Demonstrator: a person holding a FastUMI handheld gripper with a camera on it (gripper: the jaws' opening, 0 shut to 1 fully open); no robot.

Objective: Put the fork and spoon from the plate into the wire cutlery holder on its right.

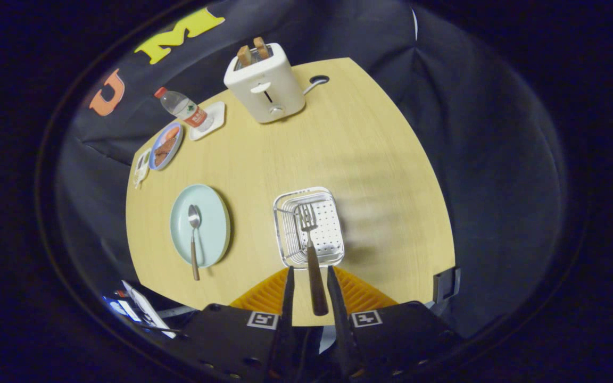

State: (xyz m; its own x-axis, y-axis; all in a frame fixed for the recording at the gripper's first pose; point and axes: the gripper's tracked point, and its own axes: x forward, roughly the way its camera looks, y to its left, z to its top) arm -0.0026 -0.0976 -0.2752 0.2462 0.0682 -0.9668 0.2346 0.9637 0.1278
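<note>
My gripper (310, 268) hangs high over the table's near edge, its fingers apart. Between them runs the dark handle of the fork (312, 255), with a small gap showing on either side. The fork's tines point away from me into the wire cutlery holder (285, 242), which sits just ahead of the fingertips. I cannot tell whether the tines rest on the holder's perforated floor. Left of the holder, a spoon (193, 218) lies on a pale green plate (213, 223); its handle reaches past the plate's near rim.
A white toaster (265, 85) with two slices of bread stands at the far side of the wooden table (370, 159). Far left are a water bottle (184, 109) on a white coaster, a blue plate of food (166, 146) and a small white object.
</note>
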